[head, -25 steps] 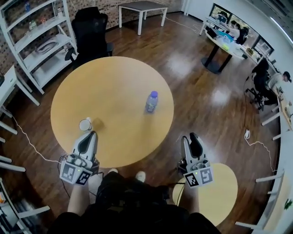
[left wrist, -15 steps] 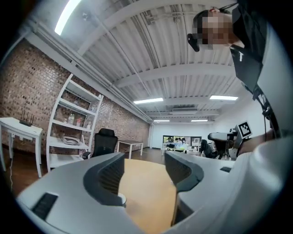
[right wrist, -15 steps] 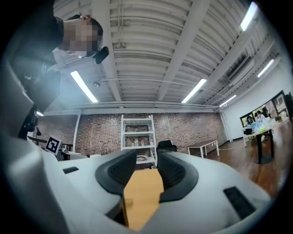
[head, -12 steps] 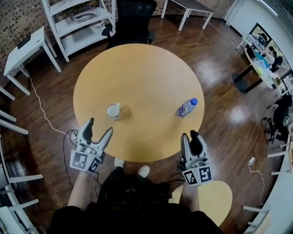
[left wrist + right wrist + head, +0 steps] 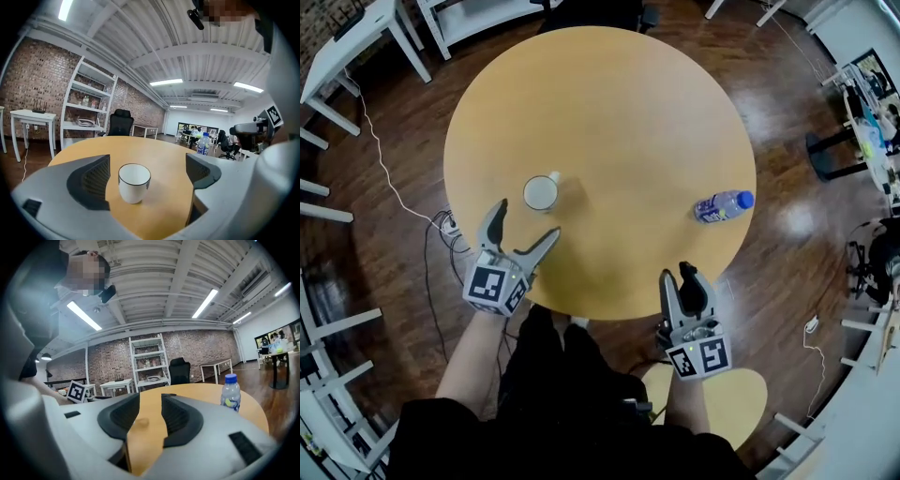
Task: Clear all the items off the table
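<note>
head view | left gripper (image 5: 526, 219) jaws just opening wide, empty (cup (image 5: 541, 192) just ahead) | right gripper (image 5: 688, 275) closed, empty

Upright bottle (image 5: 230, 393), round table (image 5: 199, 392) — jaws together, empty

Cup (image 5: 541, 192) and bottle (image 5: 722, 205) are set on the tabletop (image 5: 609, 103), cup at near left, bottle at right edge, well apart. Left gripper (image 5: 527, 218) is held over the near edge; its jaws have just been opening, and the cup is placed just ahead of their tips, untouched. Right gripper (image 5: 677, 275) is held at the near right edge, bottle ahead and to its right. Shelf (image 5: 89, 112) and chair (image 5: 121, 123) are seen behind the tabletop.
</note>
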Motion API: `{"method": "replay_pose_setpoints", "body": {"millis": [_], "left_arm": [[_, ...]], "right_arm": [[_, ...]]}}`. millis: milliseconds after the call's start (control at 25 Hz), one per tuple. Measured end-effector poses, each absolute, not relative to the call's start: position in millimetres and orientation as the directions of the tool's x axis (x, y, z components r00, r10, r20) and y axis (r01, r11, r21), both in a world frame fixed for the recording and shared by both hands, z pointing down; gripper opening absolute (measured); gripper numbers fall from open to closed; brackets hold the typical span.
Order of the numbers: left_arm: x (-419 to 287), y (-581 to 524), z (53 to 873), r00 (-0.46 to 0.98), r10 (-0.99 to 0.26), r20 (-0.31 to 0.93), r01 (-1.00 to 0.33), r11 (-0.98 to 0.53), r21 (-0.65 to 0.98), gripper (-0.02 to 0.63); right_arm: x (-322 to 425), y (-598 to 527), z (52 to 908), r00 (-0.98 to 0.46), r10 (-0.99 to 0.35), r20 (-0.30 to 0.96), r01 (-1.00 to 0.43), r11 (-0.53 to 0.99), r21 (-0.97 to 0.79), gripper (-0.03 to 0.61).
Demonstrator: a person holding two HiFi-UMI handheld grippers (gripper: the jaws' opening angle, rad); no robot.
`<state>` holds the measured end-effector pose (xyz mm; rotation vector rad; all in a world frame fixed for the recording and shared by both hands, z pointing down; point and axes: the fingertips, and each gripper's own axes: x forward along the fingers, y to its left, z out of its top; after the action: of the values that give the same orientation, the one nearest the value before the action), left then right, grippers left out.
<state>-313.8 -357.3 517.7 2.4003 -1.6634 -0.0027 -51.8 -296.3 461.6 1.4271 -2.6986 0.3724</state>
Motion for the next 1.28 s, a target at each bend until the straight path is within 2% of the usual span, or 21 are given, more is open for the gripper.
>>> {"method": "replay_pose_setpoints", "body": {"millis": [240, 480, 800, 960, 1280], "left_arm": [[-312, -373, 565, 0.322, -0.93, 0.178, -0.945, -0.305, 0.119, 0.503], [-307, -404, 598, 0.32, -0.917, 0.236, -0.946, -0.299, 0.122, 0.504], [-307, -433, 609, 0.317, -0.925, 0.207, -0.946, -0.295, 0.133, 0.501], [-300, -437, 613, 0.337, -0.918, 0.207, -0.941, -0.321, 0.108, 0.425], [-310, -433, 619, 0.449, -0.863, 0.233, -0.893, -0.419, 0.165, 0.416]], "right_arm": [[-47, -301, 494, -0.556, -0.796, 0.238, -0.831, 0.522, -0.193, 0.15], [-40, -321, 512, -0.546, -0.794, 0.268, -0.838, 0.512, -0.19, 0.15], [-25, -320, 526, -0.508, -0.798, 0.325, -0.861, 0.485, -0.155, 0.15], [-26, -318, 530, -0.51, -0.789, 0.343, -0.859, 0.486, -0.162, 0.149], [-61, -322, 519, -0.548, -0.76, 0.35, -0.833, 0.534, -0.143, 0.15]]}}
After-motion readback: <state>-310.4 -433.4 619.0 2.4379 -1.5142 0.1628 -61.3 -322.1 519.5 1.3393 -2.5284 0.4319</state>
